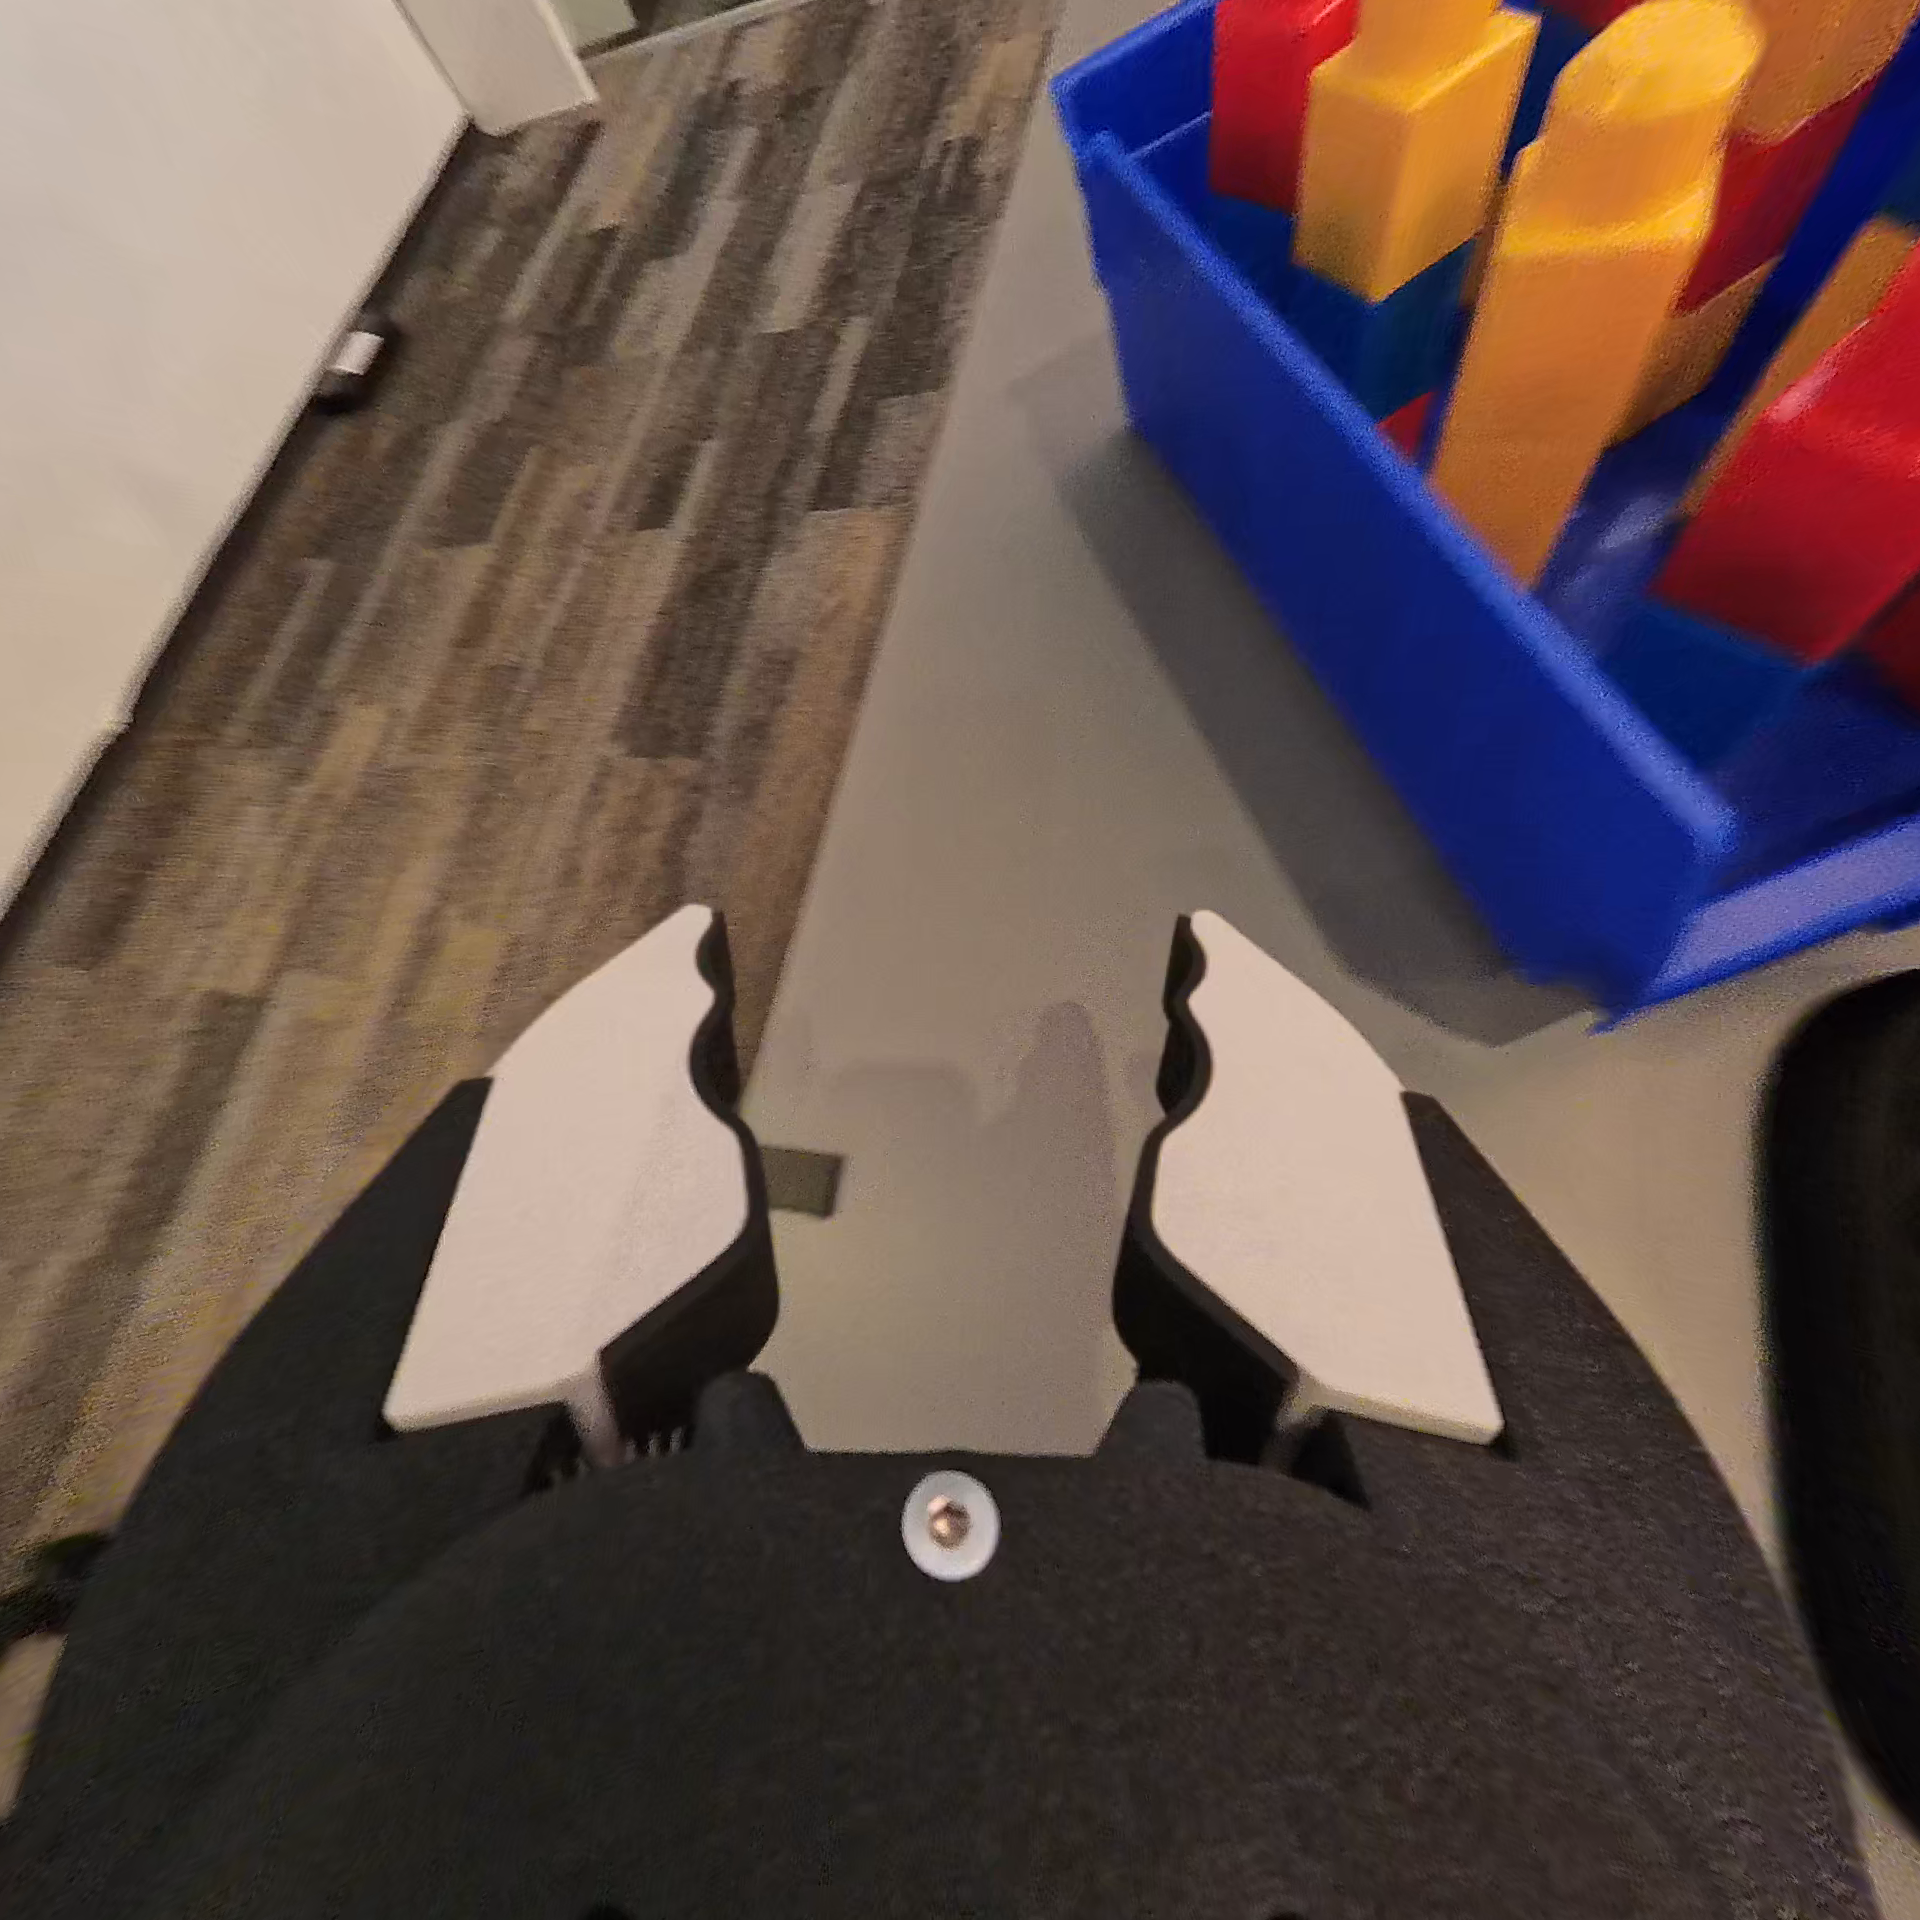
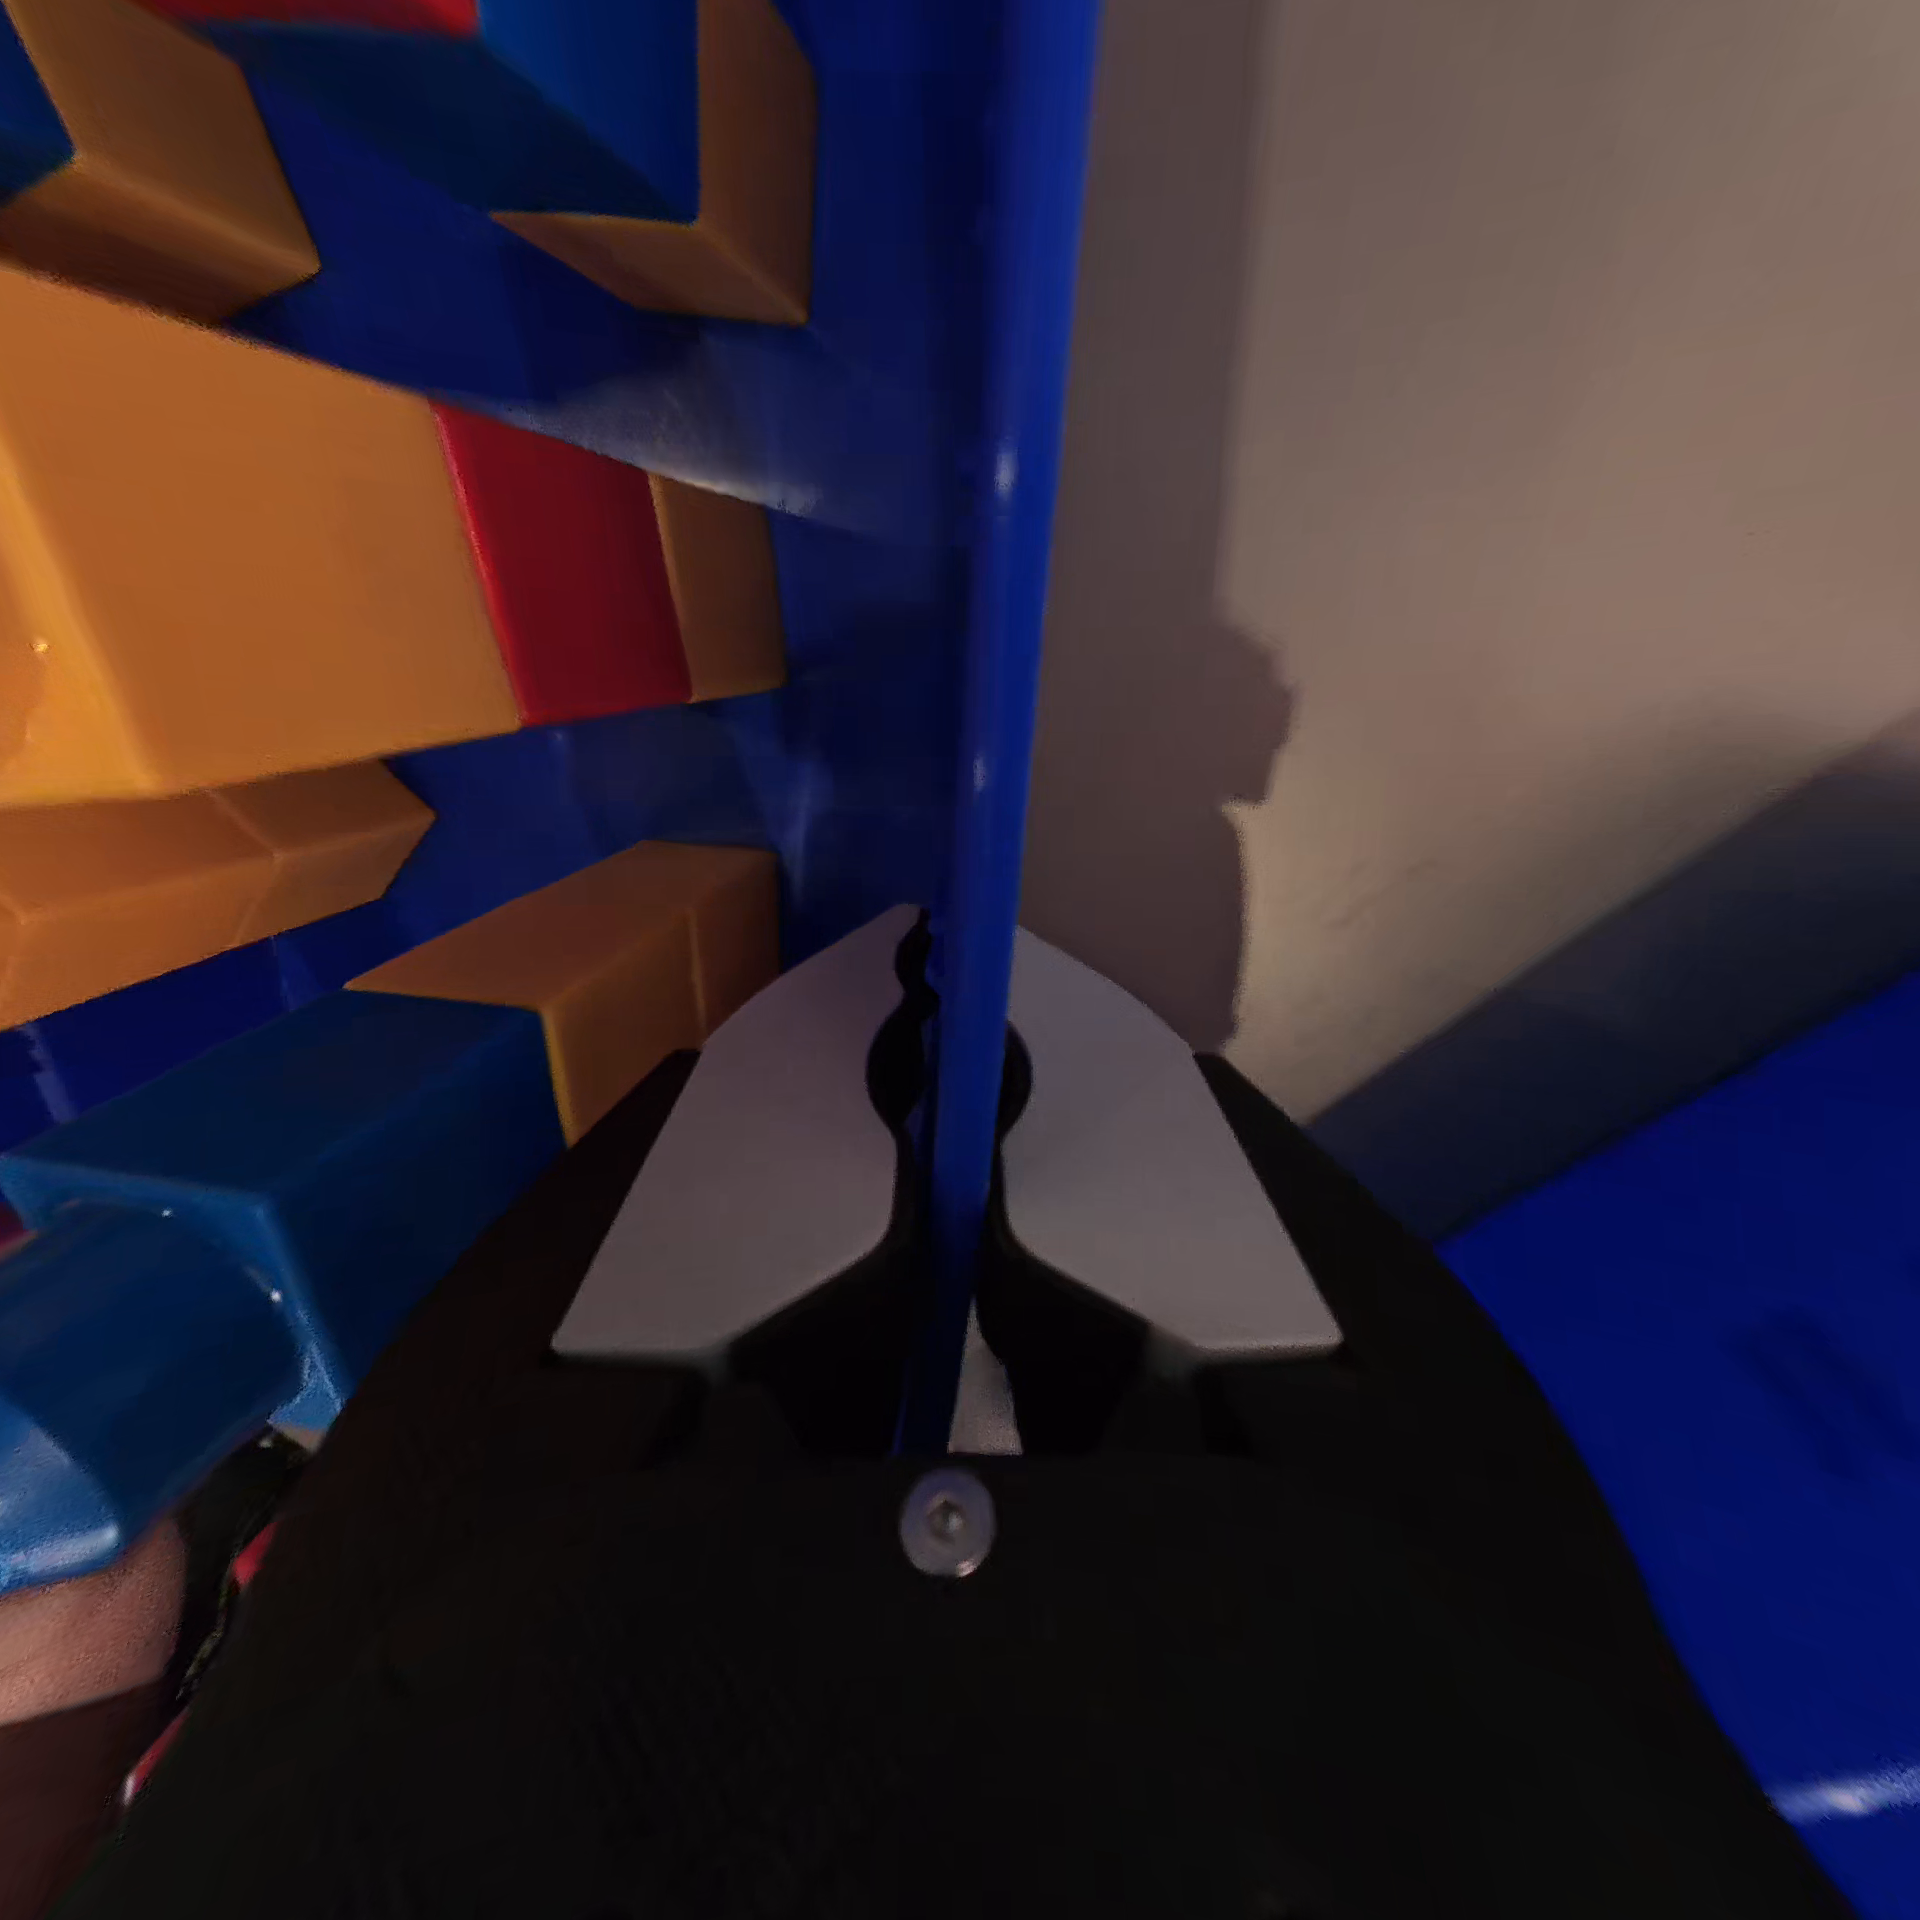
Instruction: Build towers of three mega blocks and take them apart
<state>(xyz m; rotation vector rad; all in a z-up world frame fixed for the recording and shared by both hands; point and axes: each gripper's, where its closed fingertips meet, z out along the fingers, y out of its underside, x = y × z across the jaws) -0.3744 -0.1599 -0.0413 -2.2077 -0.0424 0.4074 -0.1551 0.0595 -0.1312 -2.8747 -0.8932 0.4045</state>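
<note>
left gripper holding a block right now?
No. The left gripper is open over bare grey table; the blocks sit in the blue bin.

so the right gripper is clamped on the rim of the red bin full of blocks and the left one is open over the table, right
Nearly. The bin is blue, not red, as the right wrist view shows; some blocks inside are red. The right gripper is clamped on its rim, and the left gripper is open over the table.

At two o'clock we see a blue bin of yellow blocks and red blocks, on a grey table, beside brown-and-grey patchwork carpet.
</note>
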